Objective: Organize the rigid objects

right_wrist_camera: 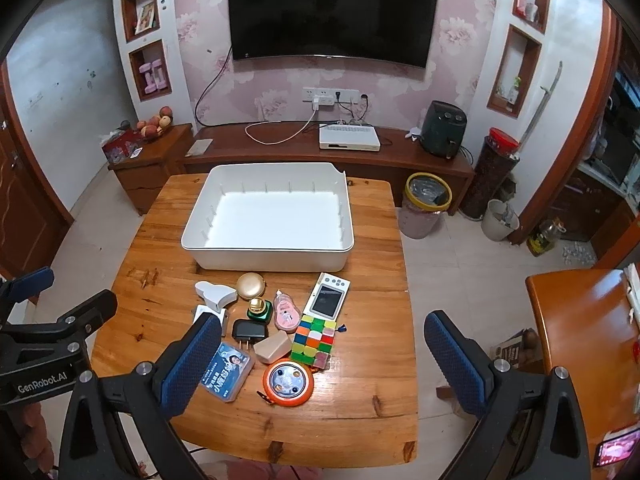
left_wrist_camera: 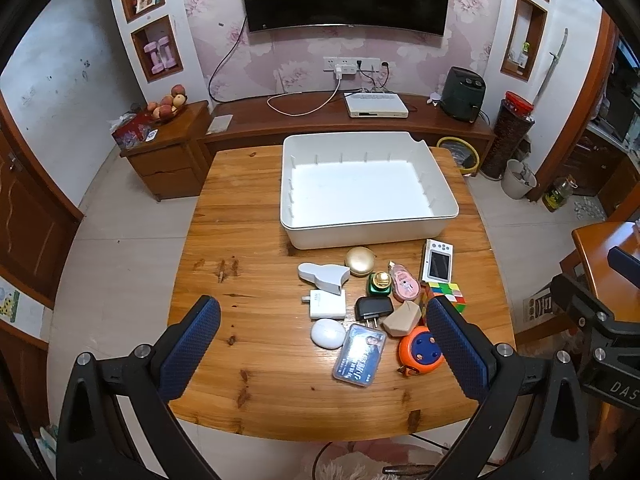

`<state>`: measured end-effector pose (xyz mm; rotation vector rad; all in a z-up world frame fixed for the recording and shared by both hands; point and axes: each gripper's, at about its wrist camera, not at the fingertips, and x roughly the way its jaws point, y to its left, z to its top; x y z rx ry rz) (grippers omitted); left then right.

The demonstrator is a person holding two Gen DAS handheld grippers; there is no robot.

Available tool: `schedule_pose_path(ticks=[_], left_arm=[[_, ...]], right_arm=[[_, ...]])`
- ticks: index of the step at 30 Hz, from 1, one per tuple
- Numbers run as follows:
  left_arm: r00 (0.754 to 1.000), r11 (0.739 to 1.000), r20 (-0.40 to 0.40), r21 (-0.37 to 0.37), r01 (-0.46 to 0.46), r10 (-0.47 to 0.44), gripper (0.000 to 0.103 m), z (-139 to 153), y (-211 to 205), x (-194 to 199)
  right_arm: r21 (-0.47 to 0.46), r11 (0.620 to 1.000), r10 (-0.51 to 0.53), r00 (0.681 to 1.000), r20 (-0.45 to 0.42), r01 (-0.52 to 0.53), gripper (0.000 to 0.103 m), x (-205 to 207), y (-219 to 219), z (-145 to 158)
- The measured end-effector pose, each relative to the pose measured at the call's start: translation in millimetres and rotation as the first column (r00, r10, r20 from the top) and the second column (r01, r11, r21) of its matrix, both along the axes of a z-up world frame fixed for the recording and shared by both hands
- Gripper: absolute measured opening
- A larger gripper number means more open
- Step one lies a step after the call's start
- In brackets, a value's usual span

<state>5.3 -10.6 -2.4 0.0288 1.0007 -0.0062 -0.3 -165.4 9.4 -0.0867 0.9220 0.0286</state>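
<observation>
Both the left tool (left_wrist_camera: 323, 322) and right tool (right_wrist_camera: 322, 340) hang spread above small hard objects beside a white bin (right_wrist_camera: 268, 254).

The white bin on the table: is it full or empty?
Empty. The white bin shows a bare white floor in both views; every small object lies outside on the table.

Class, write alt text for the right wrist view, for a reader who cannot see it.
An empty white bin sits on a wooden table, with small items clustered in front of it: a colour cube, an orange tape measure, a black charger and others. The open right tool hovers over them, holding nothing.
</observation>
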Motion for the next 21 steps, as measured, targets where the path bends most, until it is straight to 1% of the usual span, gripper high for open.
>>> schedule_pose_path(ticks=[4, 7, 13, 17, 21], left_arm=[[1.000, 1.000, -0.023, 0.002, -0.004, 0.004, 0.102, -12, -1, 6], [0.999, 1.000, -0.045, 0.005, -0.013, 0.013, 0.102, -29, 2, 8], [0.996, 0.999, -0.085, -0.022, -0.027, 0.025, 0.102, -59, 6, 10], [0.992, 1.000, -0.122, -0.020, -0.021, 0.018, 0.102, -86, 4, 10], [0.986, 0.998, -0.165, -0.056, -0.008, -0.002, 0.102, -112, 0, 8]], right_arm=[[-0.022, 1.000, 0.021, 1.000, 0.007, -0.021, 0.102, 2, -1, -8], [-0.041, 0.998, 0.043, 0.999, 0.008, -0.043, 0.102, 3, -3, -20], [-0.006, 0.994, 0.107, 0.993, -0.049, -0.107, 0.102, 7, -10, -57], [0.007, 0.987, 0.160, 0.984, -0.075, -0.160, 0.102, 7, -12, -87], [0.033, 0.977, 0.215, 0.970, -0.109, -0.213, 0.102, 8, -13, -117]])
